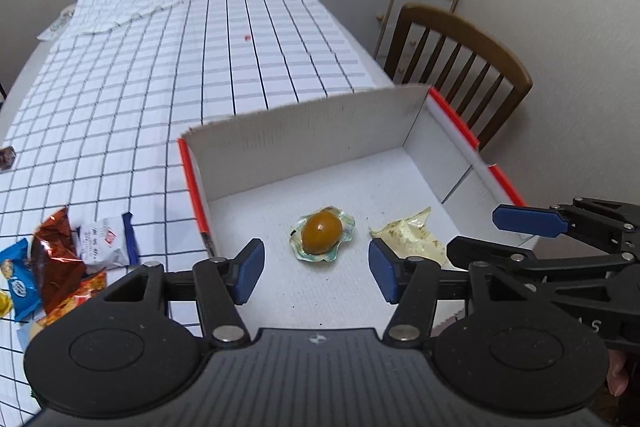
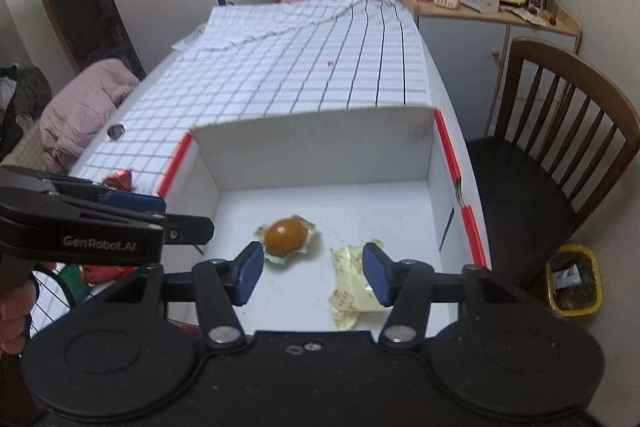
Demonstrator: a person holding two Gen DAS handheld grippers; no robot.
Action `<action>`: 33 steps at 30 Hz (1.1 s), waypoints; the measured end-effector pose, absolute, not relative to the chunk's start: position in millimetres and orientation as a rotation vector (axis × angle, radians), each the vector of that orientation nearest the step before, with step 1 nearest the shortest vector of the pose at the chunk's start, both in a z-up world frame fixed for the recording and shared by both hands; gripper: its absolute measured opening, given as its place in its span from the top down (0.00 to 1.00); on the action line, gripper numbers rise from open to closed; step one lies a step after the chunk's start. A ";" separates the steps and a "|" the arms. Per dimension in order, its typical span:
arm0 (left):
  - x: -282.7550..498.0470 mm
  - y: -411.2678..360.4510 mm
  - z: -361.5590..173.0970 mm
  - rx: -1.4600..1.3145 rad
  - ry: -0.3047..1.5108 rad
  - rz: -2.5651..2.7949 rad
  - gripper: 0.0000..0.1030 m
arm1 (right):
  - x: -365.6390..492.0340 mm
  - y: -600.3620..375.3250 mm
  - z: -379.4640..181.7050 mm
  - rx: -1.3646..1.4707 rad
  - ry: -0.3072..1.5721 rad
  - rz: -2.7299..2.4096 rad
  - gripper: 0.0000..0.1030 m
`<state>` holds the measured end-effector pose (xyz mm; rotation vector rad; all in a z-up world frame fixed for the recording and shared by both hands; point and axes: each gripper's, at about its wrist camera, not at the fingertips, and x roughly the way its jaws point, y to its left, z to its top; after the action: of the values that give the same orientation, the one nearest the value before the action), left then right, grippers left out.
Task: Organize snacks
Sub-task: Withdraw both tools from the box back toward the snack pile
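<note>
Hovering over the white box [image 1: 304, 131], I hold my left hand-held gripper [image 1: 316, 269] and right hand-held gripper [image 2: 314, 273] part open and empty; the brown jelly cup [image 1: 322, 231] and yellow packet [image 2: 354, 285] lie inside, while loose snacks [image 1: 60, 267] wait on the bench [image 1: 160, 67].

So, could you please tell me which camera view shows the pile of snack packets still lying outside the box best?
The left wrist view: the snack packets lie unobstructed on the checked cloth, left of the box. In the right wrist view the left tool covers most of them; only red wrappers peek out.
</note>
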<state>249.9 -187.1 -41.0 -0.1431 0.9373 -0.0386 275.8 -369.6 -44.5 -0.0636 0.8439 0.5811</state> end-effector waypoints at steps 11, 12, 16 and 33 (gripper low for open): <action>199.1 -160.8 -11.5 -0.201 0.837 -0.005 0.37 | 240.3 -355.3 -14.4 -0.044 0.728 0.655 0.21; 194.3 -156.8 -10.6 -0.210 0.834 0.002 0.37 | 236.6 -352.0 -12.2 -0.044 0.719 0.671 0.20; 173.1 -138.9 -6.6 -0.229 0.811 0.027 0.33 | 220.9 -337.3 -4.3 -0.051 0.686 0.718 0.12; 96.5 -23.5 -0.9 -0.264 0.722 0.143 0.19 | 164.5 -236.4 -3.1 -0.082 0.651 0.769 0.00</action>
<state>96.5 -23.5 -0.9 -0.2643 0.7218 0.1425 164.5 -236.4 -3.1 -0.0817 0.6507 0.7691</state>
